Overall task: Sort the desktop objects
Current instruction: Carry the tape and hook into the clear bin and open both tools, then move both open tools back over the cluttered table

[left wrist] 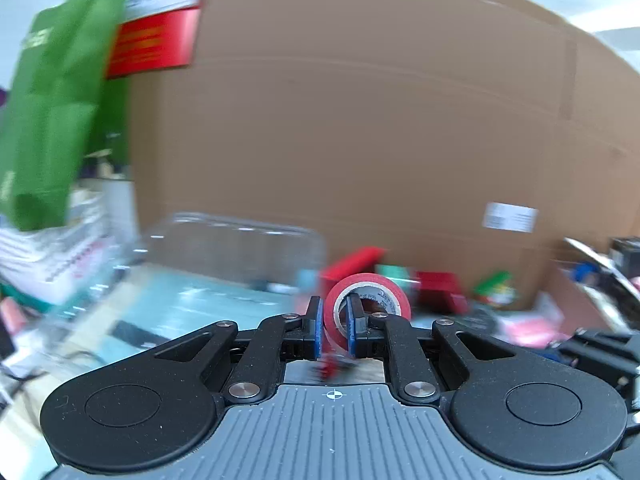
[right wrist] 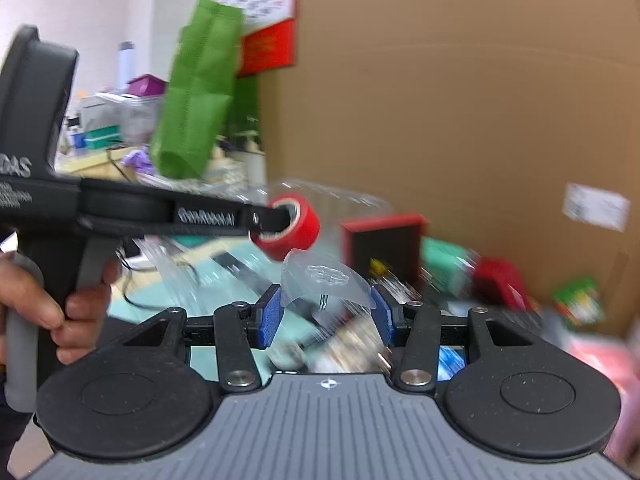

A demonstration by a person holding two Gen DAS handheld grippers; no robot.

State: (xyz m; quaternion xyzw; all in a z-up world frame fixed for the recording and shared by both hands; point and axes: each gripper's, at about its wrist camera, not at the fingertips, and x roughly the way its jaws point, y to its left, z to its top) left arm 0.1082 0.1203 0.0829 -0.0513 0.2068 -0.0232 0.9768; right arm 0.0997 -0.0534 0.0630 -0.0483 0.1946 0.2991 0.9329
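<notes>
My left gripper is shut on a red tape roll, one finger through its core, and holds it in the air. The same roll and the left gripper show in the right wrist view, at the upper left. My right gripper holds a clear plastic lid between its blue pads; the jaws stand fairly wide on it. A clear plastic box stands on the desk to the left.
A big cardboard box fills the back. Red boxes, a green packet and small clutter lie at its foot. A green bag and a calendar hang at the left. A teal mat covers the desk.
</notes>
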